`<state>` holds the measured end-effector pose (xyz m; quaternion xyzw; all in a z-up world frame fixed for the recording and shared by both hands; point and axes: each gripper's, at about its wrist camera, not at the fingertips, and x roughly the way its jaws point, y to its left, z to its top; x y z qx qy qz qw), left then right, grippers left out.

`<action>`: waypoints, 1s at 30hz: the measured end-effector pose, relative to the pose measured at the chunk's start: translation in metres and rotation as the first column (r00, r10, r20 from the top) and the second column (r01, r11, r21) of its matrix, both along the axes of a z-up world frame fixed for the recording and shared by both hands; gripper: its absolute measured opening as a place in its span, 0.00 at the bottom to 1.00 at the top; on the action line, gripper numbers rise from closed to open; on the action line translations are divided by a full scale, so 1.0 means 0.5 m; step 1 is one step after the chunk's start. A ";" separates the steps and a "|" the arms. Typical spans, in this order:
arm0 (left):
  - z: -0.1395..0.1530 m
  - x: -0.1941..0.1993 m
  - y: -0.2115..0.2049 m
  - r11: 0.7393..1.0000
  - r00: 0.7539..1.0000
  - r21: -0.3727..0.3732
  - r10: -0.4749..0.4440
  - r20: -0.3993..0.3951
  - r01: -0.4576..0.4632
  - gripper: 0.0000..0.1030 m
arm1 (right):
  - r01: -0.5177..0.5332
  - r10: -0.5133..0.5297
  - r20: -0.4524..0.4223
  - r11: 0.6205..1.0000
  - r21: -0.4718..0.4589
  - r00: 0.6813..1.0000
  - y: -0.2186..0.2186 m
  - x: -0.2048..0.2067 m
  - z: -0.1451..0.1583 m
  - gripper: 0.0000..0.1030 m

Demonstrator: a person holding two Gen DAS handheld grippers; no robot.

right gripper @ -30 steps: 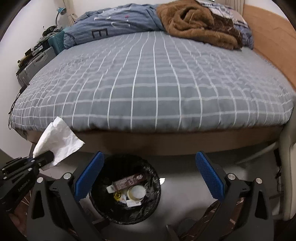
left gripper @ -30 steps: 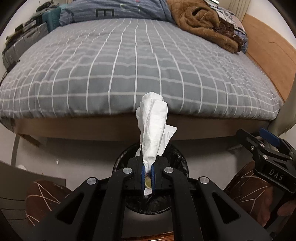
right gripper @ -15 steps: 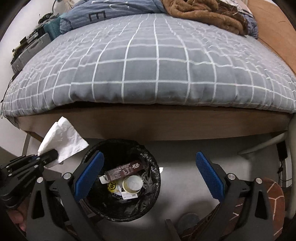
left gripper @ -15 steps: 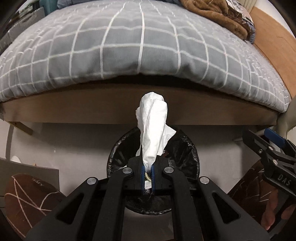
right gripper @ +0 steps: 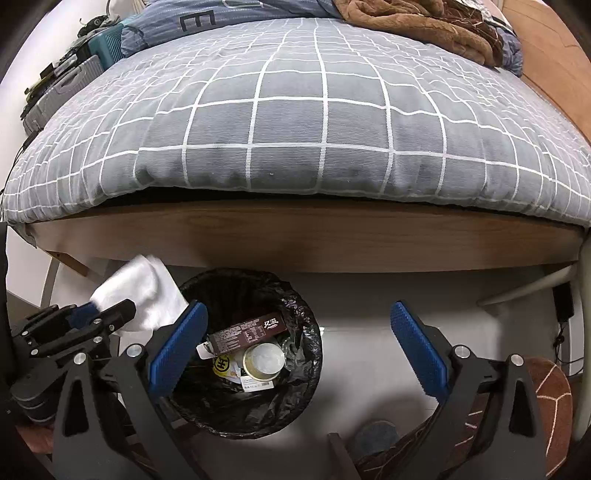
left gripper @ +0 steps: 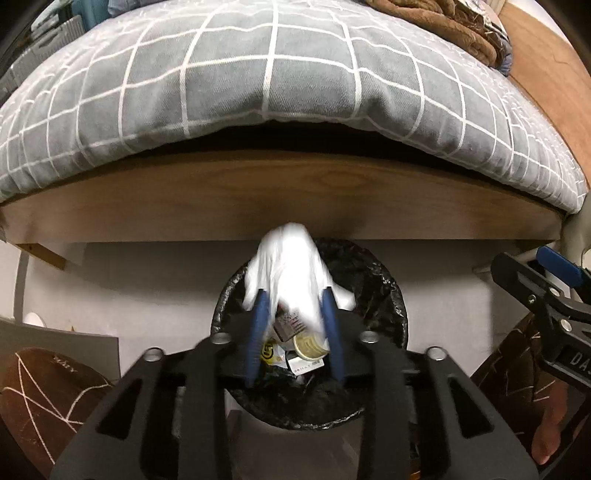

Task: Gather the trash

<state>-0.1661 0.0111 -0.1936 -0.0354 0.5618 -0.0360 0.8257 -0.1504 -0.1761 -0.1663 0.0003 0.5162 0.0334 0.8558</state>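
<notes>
Opening above the black-lined trash bin, the left gripper has a blurred white tissue loose between its parting blue pads, while the right gripper hangs spread wide and empty, the grey checked bed beyond.

Your inventory of surfaces, as they look:

- Tissue — soft white paper, crumpled, matt.
- Bin liner — thin black plastic film, wrinkled and glossy.
- Wrapper in the bin — brown printed packaging with a slight sheen.
- Round lid — pale, smooth; you cannot tell plastic from foil.
- Bedspread — grey woven cloth with white grid lines, matt.
- Blanket — brown fleece, fuzzy.
- Bed frame — smooth wood-grain board, satin finish.
- Right gripper — matt black plastic arms, blue ribbed pads, shiny metal screws.
- Floor — smooth, pale grey.
</notes>
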 end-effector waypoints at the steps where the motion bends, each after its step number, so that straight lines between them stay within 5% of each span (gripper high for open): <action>1: 0.003 -0.001 0.000 1.000 1.000 0.004 0.000 0.011 0.000 0.45 | 0.000 0.000 0.001 1.000 -0.002 1.000 0.000 0.000 0.000 0.93; 13: 0.092 -0.019 0.009 1.000 0.991 0.017 -0.007 0.131 0.005 0.92 | 0.003 -0.003 0.031 1.000 -0.001 1.000 -0.016 -0.013 0.035 0.93; 30: 0.320 -0.080 0.012 1.000 0.947 0.001 -0.011 0.321 0.011 0.94 | 0.011 -0.015 0.257 1.000 0.017 0.966 -0.034 -0.085 0.282 0.93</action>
